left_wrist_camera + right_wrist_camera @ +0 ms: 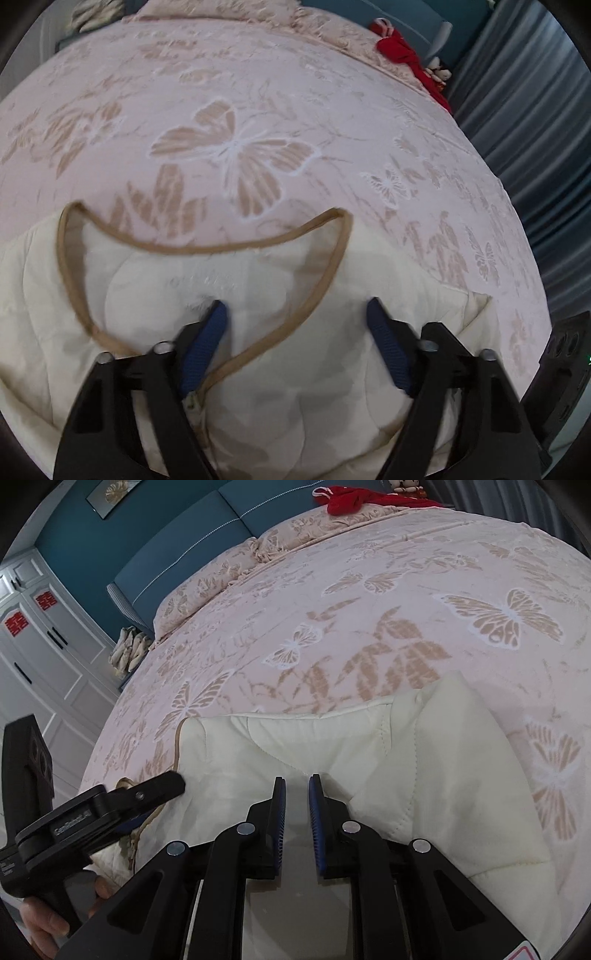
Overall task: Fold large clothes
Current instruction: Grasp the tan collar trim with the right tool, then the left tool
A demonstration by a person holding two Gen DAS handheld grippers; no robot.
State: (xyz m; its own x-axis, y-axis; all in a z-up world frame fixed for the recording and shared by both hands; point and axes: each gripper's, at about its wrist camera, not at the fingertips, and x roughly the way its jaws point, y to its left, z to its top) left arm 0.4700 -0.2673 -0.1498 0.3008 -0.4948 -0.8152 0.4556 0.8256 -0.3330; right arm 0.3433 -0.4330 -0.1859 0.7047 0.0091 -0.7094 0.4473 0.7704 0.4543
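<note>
While my left claw (295, 314) hung spread wide over the cream quilted jacket (258, 280), nothing sat between its pads. My right claw (297, 782) was narrowed to a slim gap above the jacket's shoulder, gripping nothing I could see. Beyond the tan-trimmed collar (199, 247), the butterfly bedspread (258, 122) stretched bare to the pillows (229, 572).

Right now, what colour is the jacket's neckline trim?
Tan trim on a cream jacket, clearest in the left wrist view.

Cream jacket (258, 369) lower part cut off at frame bottom; tan collar trim (207, 247) motion-blurred; red garment (351, 498) at bed's far edge cropped by frame top.
</note>
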